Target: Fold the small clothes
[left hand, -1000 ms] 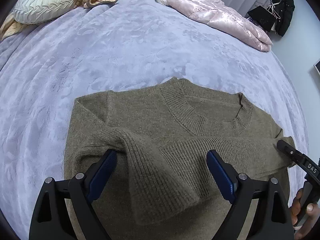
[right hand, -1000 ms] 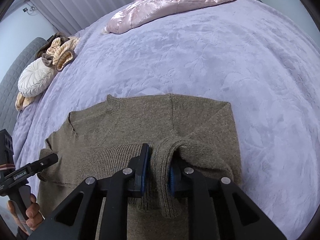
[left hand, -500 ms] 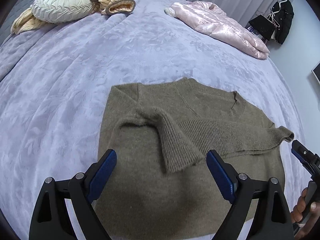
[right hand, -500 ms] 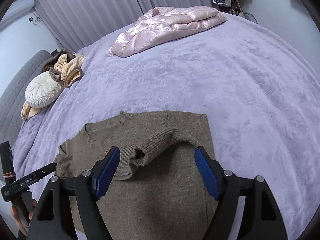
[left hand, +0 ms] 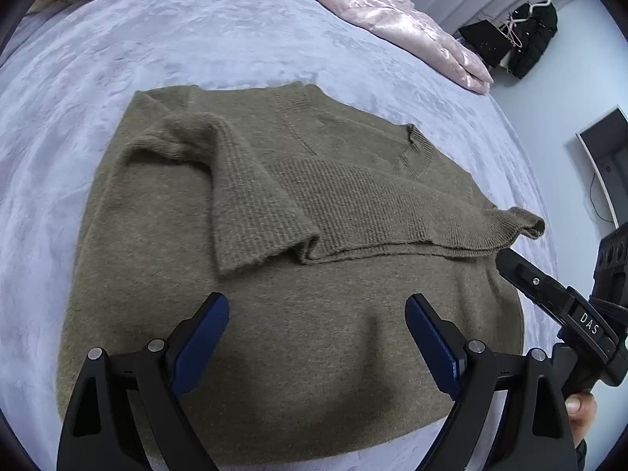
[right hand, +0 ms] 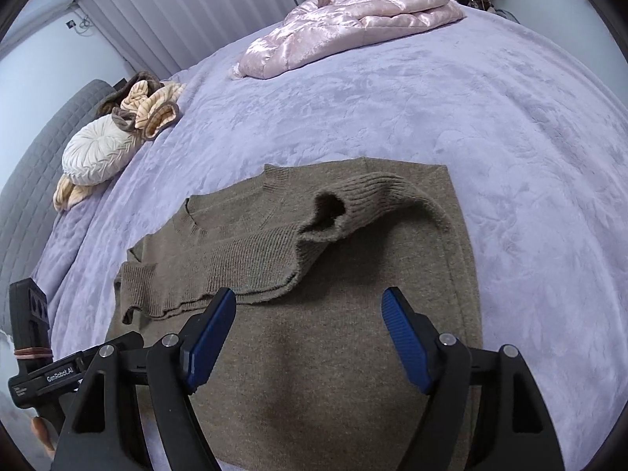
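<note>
Where the lilac bedspread (left hand: 235, 39) lies bare on all sides of it, an olive knitted sweater (left hand: 314, 333) is seen spread flat, with both sleeves folded across the chest. One ribbed sleeve (left hand: 251, 204) is laid from the shoulder down onto the body, its cuff overlapping the other sleeve (left hand: 392, 212), which is laid crosswise just below the neckline (left hand: 416, 153). In the right wrist view the upper sleeve's cuff (right hand: 325, 212) is shown standing open and slightly raised. Above the sweater's lower body the left gripper (left hand: 317, 341) is held with its blue-padded jaws spread wide and nothing between them; the right gripper (right hand: 310, 337) is likewise held wide open and empty over the same region. Beyond the sweater's neckline, well apart from it, a pink quilted jacket (right hand: 353, 27) is laid on the bedspread, and a round white cushion (right hand: 98, 149) with a beige-and-brown garment (right hand: 153, 110) beside it is seen off towards the bed's grey headboard (right hand: 31, 172).
</note>
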